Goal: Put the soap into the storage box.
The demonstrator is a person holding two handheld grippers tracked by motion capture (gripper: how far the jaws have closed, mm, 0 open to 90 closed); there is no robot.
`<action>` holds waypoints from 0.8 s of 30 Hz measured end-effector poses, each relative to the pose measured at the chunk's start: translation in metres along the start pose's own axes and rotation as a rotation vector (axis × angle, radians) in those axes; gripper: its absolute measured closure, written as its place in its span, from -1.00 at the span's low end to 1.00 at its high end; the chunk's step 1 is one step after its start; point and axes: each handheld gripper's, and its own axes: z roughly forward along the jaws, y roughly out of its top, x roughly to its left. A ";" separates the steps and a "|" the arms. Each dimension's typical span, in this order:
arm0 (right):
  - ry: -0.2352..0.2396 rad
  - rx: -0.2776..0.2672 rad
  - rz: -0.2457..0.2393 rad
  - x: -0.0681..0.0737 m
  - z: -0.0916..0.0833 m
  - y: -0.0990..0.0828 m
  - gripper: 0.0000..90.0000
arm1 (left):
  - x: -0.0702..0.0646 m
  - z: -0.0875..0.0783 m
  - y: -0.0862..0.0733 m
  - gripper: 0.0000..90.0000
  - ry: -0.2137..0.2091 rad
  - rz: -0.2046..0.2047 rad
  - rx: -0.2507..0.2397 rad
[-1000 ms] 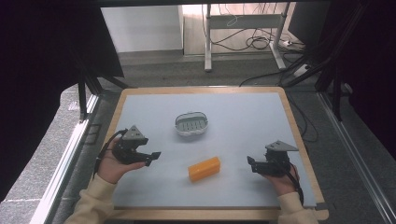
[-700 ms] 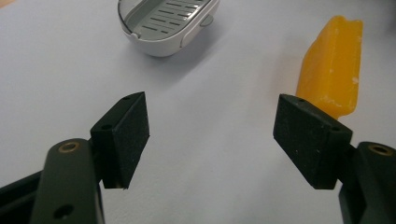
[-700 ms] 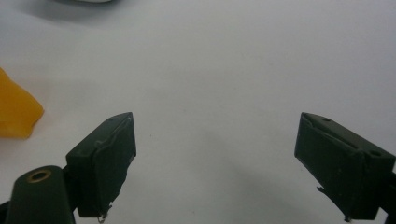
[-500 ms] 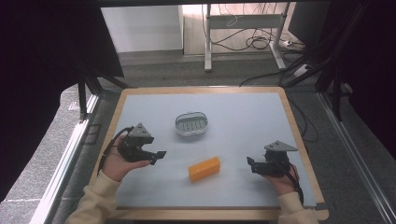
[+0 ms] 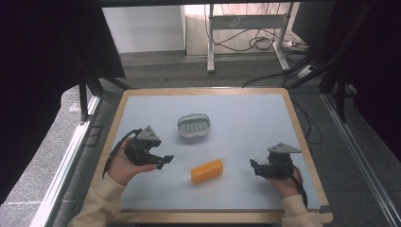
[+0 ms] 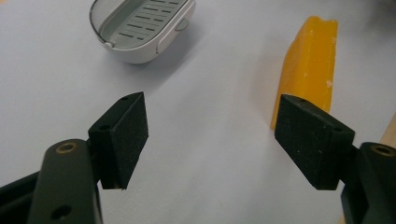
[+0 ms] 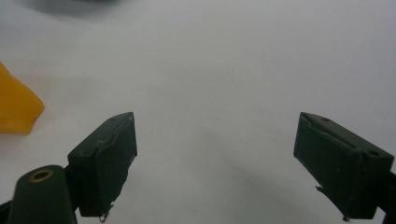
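Lying near centre of pale blue table [image 5: 246, 113], slightly toward near edge: yellow block [image 5: 206, 170], long side angled, touching neither tool; left gripper [image 5: 165, 160] just left of block, jaws wide apart, have just been opening a little more, nothing between pads; its own view has block [image 6: 310, 65] beyond right pad, grey slotted dish [image 6: 140, 25] far left; right gripper [image 5: 254, 166] right of block, apart from it, jaws spread, empty; dish [image 5: 194, 126] sits beyond block, well clear
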 end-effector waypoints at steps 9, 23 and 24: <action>0.000 0.007 -0.007 0.001 0.001 0.000 -0.70 | -0.006 0.005 0.006 -0.44 -0.008 0.020 0.006; -0.001 0.011 -0.009 0.001 0.001 -0.001 -0.69 | -0.014 0.010 0.011 -0.44 -0.019 0.033 0.018; 0.000 0.012 -0.009 0.001 0.001 -0.001 -0.69 | -0.014 0.011 0.012 -0.44 -0.020 0.039 0.018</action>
